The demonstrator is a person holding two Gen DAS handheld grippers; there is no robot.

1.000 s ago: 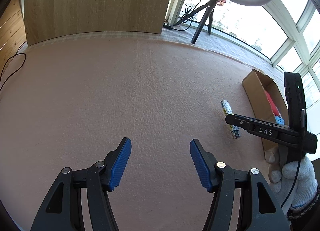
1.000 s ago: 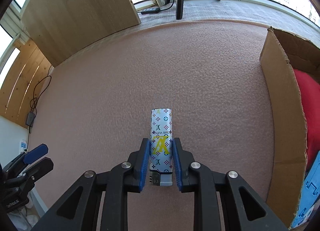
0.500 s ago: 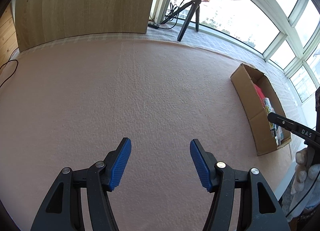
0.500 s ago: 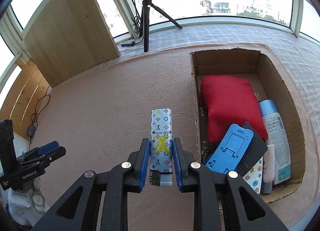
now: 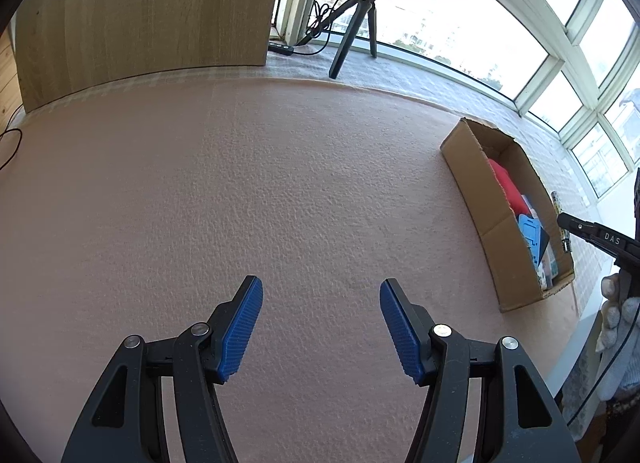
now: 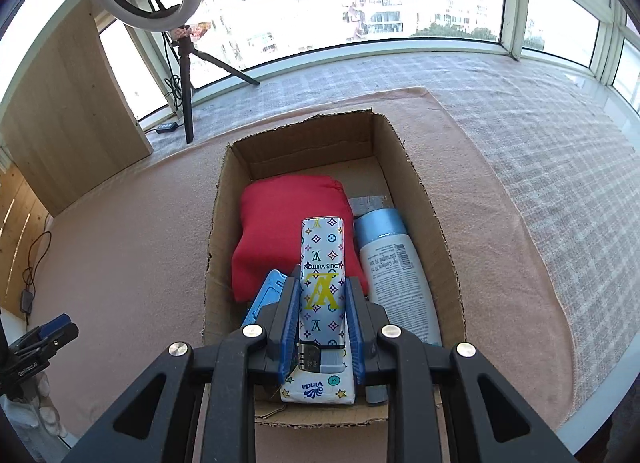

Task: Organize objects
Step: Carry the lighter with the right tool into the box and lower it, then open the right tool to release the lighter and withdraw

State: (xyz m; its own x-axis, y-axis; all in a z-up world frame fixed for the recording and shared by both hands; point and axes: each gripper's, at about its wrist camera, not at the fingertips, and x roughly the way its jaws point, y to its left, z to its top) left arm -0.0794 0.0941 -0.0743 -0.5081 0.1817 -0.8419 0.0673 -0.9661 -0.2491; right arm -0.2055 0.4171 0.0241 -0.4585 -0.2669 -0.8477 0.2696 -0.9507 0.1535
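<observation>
My right gripper (image 6: 322,303) is shut on a white patterned lighter (image 6: 322,263) and holds it in the air over the open cardboard box (image 6: 416,179). Inside the box lie a red pouch (image 6: 280,223), a white bottle with a blue cap (image 6: 396,267), a blue phone stand (image 6: 264,299) and a tissue pack (image 6: 320,389). In the left wrist view the same box (image 5: 480,199) sits at the right, with the right gripper (image 5: 566,227) above its near end. My left gripper (image 5: 320,323) stands open above bare pink carpet, holding nothing.
A ring light on a tripod (image 6: 180,43) stands by the windows behind the box. A wooden panel (image 5: 152,15) leans at the back left. Cables (image 6: 30,263) lie at the carpet's left edge. A gloved hand (image 5: 620,323) holds the right gripper.
My right gripper lifted the lighter off the carpet and carried it right, over the box. The left gripper stayed open and shifted its view slightly.
</observation>
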